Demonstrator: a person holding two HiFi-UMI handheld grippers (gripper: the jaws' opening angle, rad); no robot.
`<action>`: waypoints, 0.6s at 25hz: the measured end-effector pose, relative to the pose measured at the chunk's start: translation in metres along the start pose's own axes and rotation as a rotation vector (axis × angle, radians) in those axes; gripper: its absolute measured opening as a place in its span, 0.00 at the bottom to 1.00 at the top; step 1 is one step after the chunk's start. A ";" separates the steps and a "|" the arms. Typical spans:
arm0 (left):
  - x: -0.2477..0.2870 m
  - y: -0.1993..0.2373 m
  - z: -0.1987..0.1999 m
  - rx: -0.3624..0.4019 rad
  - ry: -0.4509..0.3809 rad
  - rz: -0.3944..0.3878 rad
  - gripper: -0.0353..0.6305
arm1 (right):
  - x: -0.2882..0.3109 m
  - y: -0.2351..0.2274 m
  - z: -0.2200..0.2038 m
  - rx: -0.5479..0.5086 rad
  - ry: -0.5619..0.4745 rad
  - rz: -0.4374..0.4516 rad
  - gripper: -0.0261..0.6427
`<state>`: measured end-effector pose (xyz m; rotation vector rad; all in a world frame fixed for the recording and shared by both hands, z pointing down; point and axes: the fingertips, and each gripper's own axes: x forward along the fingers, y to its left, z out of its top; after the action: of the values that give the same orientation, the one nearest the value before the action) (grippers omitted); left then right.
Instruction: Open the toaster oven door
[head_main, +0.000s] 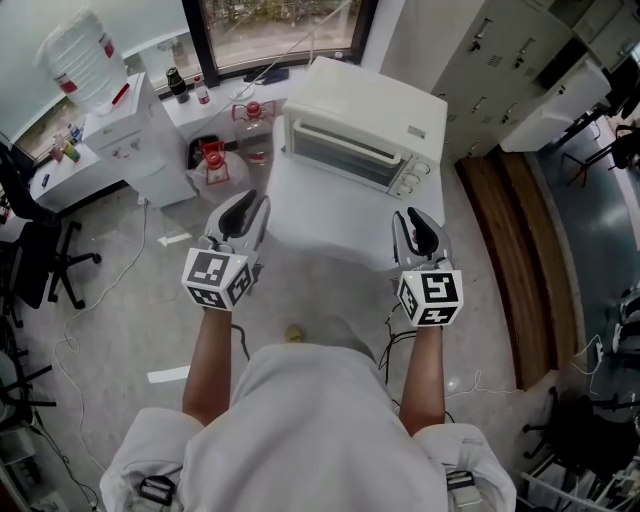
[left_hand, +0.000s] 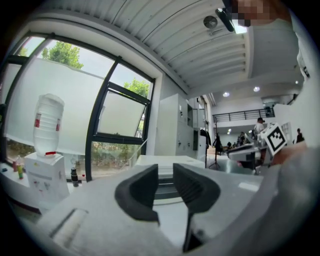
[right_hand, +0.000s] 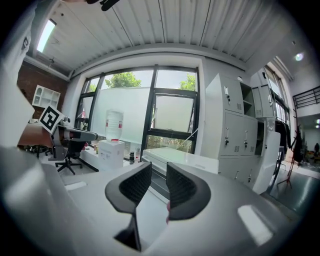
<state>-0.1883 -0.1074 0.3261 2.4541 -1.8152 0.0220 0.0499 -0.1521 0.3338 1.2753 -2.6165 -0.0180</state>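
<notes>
While each pair of jaws stands a little apart, empty, the left gripper (head_main: 244, 210) and right gripper (head_main: 416, 228) hover short of the boxy white metal toaster oven (head_main: 372, 112) straight ahead on the white table (head_main: 300, 218), its shut glass door (head_main: 345, 158) running crosswise; the right looks nearer

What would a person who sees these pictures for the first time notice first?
The white toaster oven stands on a white table at the centre, its door shut. In front of it, the left gripper and the right gripper hover, jaws apart and empty. A water dispenser stands at the upper left.
</notes>
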 end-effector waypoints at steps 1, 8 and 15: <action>0.005 -0.001 0.000 0.002 0.001 -0.007 0.19 | 0.003 -0.003 0.002 -0.005 0.000 0.003 0.16; 0.055 0.003 0.003 -0.008 -0.002 -0.040 0.19 | 0.039 -0.034 0.005 -0.030 0.014 0.022 0.16; 0.140 0.018 -0.003 -0.008 0.029 -0.040 0.19 | 0.107 -0.087 0.000 0.015 0.016 0.053 0.16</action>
<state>-0.1641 -0.2464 0.3396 2.4706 -1.7510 0.0471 0.0539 -0.2895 0.3457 1.2060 -2.6405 0.0212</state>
